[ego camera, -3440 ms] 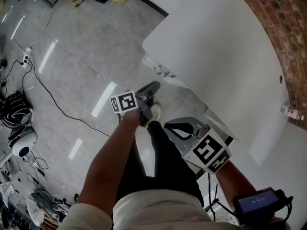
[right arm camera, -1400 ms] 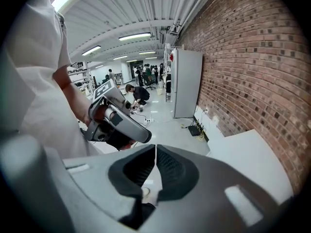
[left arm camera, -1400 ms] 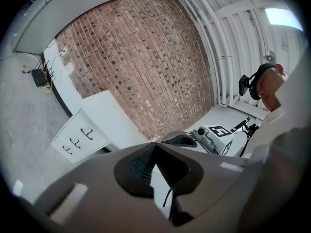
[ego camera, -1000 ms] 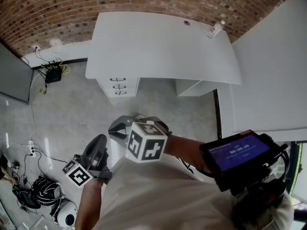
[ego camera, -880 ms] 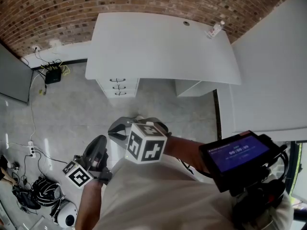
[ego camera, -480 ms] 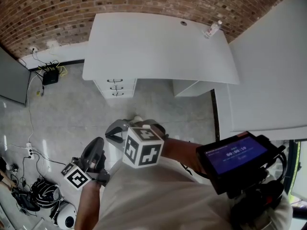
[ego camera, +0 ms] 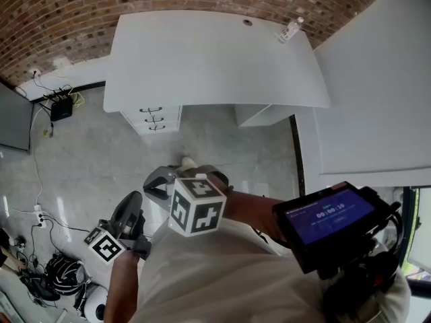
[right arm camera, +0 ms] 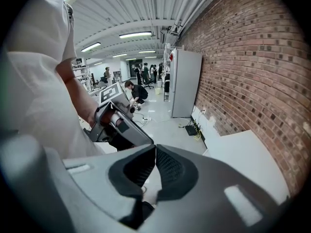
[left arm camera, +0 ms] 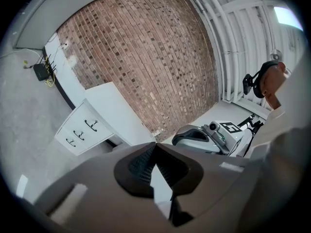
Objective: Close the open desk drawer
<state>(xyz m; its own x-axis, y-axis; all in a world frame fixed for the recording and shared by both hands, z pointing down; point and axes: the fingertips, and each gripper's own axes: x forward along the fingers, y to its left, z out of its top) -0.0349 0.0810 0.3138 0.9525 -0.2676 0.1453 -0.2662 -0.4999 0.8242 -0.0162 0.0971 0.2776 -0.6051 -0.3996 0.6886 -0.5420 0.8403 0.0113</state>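
Dark-padded jaws of the left gripper [left arm camera: 155, 144] and right gripper [right arm camera: 154, 147] are pressed together on nothing, and both are held low, close to the person's body. Ahead of them bare grey floor [ego camera: 101, 147] lies open. Farther ahead, the drawer unit [ego camera: 153, 117] sits under the white desk [ego camera: 202, 52], its three handled fronts looking level.

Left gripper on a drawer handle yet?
No, the left gripper has its jaws together on nothing, and the drawer unit stands well off across the floor.
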